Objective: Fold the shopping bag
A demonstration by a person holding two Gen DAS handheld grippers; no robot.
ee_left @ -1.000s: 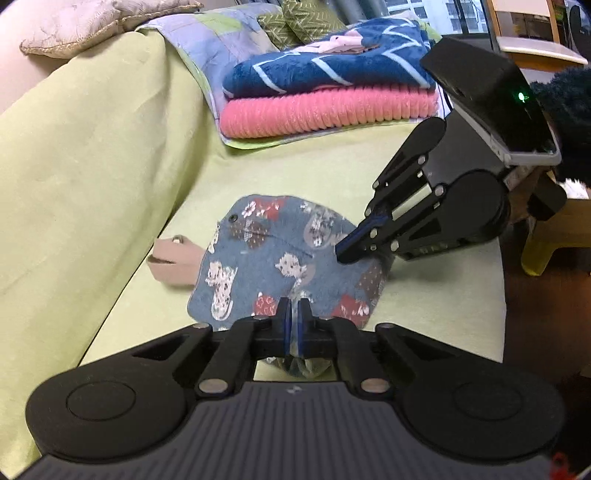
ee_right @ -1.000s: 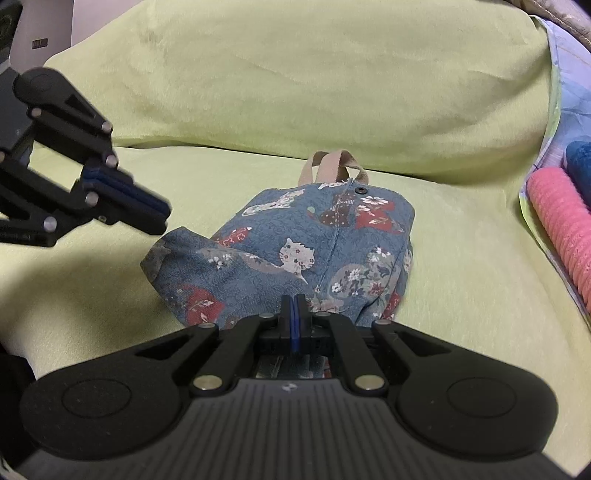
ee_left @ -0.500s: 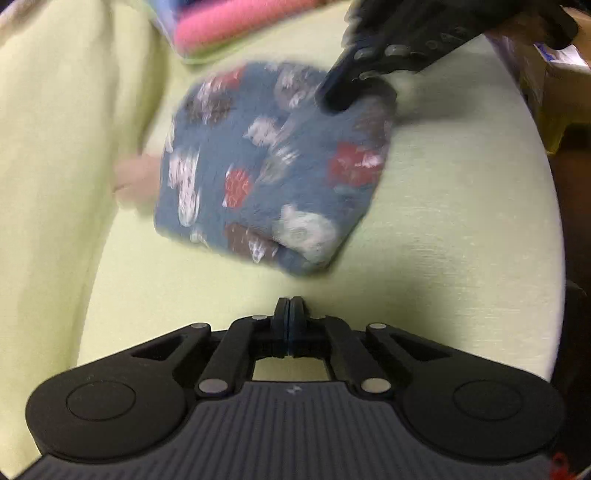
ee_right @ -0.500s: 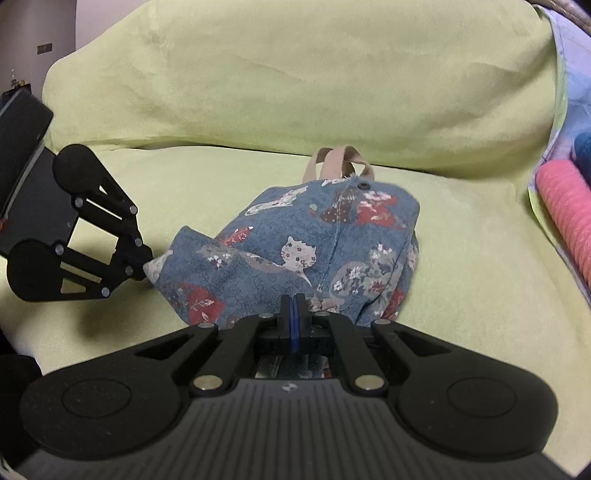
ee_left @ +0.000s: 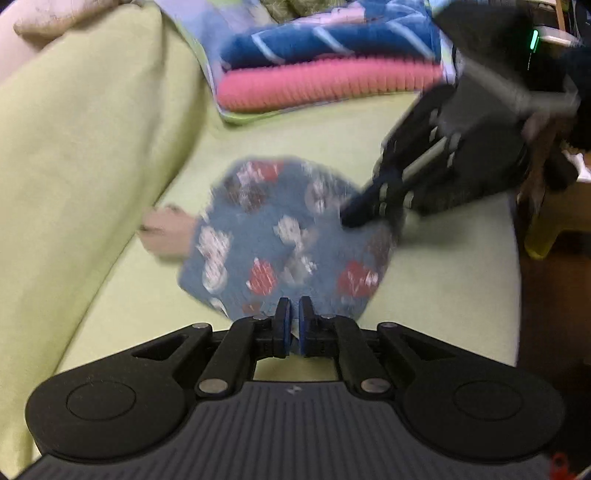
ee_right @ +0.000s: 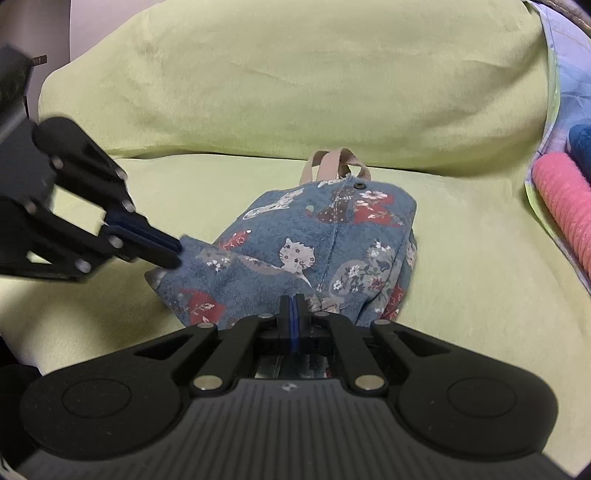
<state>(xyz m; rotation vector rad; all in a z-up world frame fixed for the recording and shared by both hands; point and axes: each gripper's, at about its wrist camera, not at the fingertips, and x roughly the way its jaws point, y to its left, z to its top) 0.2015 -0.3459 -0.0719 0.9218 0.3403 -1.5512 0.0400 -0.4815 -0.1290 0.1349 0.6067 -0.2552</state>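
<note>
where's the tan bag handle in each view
Left wrist: handle sits left of centre, blurred, at the bag's left edge.
Right wrist: handle sits above centre, at the bag's far end.
Shared landmark: pink knit, top in left view, right edge in right view.

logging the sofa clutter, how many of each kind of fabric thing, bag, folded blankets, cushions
shopping bag: 1
folded blankets: 2, the blue blanket on the pink blanket
cushions: 1 seen clearly, the beige cushion
total: 4

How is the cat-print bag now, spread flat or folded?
Partly folded. The cat-print bag lies bunched on the green sofa, one corner turned over its body; its tan handle sticks out at the far end.
</note>
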